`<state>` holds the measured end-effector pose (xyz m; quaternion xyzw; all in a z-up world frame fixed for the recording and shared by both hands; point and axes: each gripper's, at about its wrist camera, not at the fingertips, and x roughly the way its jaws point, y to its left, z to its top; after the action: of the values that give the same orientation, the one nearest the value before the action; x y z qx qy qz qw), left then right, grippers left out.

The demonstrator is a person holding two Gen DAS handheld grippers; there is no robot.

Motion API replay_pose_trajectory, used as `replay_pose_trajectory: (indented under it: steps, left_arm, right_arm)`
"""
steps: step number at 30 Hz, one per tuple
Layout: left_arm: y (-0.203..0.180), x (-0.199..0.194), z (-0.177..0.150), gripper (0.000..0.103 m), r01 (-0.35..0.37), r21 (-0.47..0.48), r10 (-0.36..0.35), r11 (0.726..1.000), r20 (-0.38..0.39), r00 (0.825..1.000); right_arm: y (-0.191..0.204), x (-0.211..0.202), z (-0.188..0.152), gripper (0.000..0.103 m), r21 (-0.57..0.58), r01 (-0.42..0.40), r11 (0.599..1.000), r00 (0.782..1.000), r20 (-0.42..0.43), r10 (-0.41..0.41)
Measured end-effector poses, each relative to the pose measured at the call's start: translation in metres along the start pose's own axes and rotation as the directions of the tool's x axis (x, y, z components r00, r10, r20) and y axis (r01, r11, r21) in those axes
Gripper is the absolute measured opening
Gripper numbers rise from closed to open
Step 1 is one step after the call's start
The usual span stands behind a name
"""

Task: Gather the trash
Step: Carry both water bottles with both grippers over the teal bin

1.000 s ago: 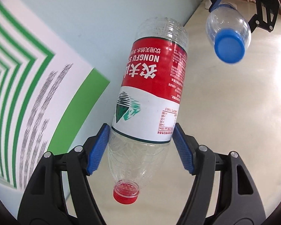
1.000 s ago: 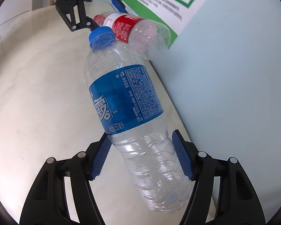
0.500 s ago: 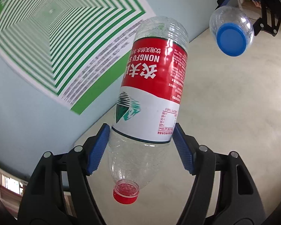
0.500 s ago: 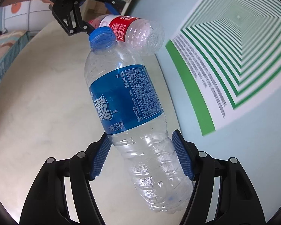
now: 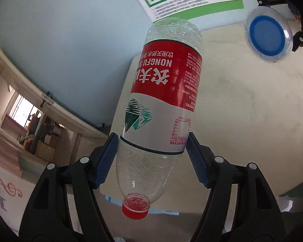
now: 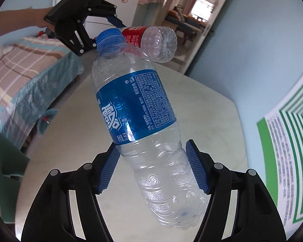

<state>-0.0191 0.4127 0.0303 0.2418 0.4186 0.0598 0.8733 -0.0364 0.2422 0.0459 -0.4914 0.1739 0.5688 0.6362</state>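
Two bottles are aloft over the counter (image 6: 202, 104), each clamped across its body so it can be carried off as trash. Left hand-held gripper (image 5: 152, 157) grips the red bottle (image 5: 163, 100) below its label, cap toward the camera, base pointing away. Right hand-held gripper (image 6: 151, 164) pinches the blue bottle (image 6: 137, 109) low, cap pointing away.

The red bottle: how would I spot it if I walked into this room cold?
Find the pale table against the blue wall with the green striped poster. Two clear plastic bottles are held in the air above it, each clamped in a black tool with blue pads. The red bottle is in the left tool; its red-and-white label and red cap set it apart from the blue bottle.
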Motion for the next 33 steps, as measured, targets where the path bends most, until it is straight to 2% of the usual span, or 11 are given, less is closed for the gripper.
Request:
replay_pose_trajectory:
  steps: [4, 7, 11, 15, 20, 22, 23, 27, 29, 32, 33]
  left_arm:
    - [0.033, -0.016, -0.072, 0.066, -0.04, -0.117, 0.031, 0.992, -0.073, 0.997]
    - [0.052, -0.028, -0.132, 0.067, -0.068, -0.224, 0.037, 0.972, -0.139, 0.99]
    - [0.064, -0.039, -0.208, 0.066, -0.109, -0.36, 0.023, 0.927, -0.233, 0.972]
    - [0.053, -0.053, -0.297, 0.066, -0.127, -0.505, -0.047, 0.854, -0.317, 0.947]
    - [0.023, -0.04, -0.38, 0.066, -0.164, -0.642, -0.156, 0.749, -0.412, 0.898]
    - [0.006, -0.031, -0.412, 0.066, -0.177, -0.702, -0.214, 0.69, -0.431, 0.877]
    - [-0.005, -0.023, -0.429, 0.066, -0.187, -0.726, -0.245, 0.662, -0.446, 0.861]
    - [-0.05, -0.01, -0.493, 0.066, -0.204, -0.767, -0.337, 0.608, -0.482, 0.809]
    - [-0.07, 0.007, -0.512, 0.066, -0.229, -0.774, -0.375, 0.59, -0.514, 0.771]
    - [-0.087, 0.03, -0.56, 0.066, -0.285, -0.797, -0.439, 0.532, -0.548, 0.712]
    - [-0.09, 0.035, -0.57, 0.066, -0.298, -0.798, -0.454, 0.524, -0.558, 0.695]
  right_arm:
    - [0.047, 0.032, 0.062, 0.067, -0.045, -0.12, 0.992, 0.992, 0.029, 0.121]
    - [0.083, 0.057, 0.106, 0.067, -0.06, -0.219, 0.974, 0.974, 0.045, 0.222]
    - [0.13, 0.096, 0.155, 0.067, -0.049, -0.353, 0.934, 0.934, 0.048, 0.355]
    - [0.184, 0.138, 0.192, 0.067, -0.033, -0.454, 0.89, 0.89, 0.031, 0.455]
    - [0.246, 0.191, 0.22, 0.067, 0.038, -0.533, 0.845, 0.844, -0.038, 0.534]
    - [0.27, 0.217, 0.218, 0.067, 0.076, -0.55, 0.832, 0.827, -0.09, 0.555]
    - [0.282, 0.233, 0.216, 0.067, 0.108, -0.567, 0.817, 0.808, -0.121, 0.577]
    - [0.34, 0.303, 0.187, 0.067, 0.256, -0.593, 0.763, 0.717, -0.262, 0.645]
    - [0.364, 0.328, 0.173, 0.067, 0.305, -0.583, 0.753, 0.691, -0.301, 0.658]
    - [0.405, 0.371, 0.146, 0.068, 0.389, -0.551, 0.739, 0.628, -0.389, 0.674]
    - [0.418, 0.388, 0.135, 0.068, 0.428, -0.532, 0.73, 0.596, -0.423, 0.683]
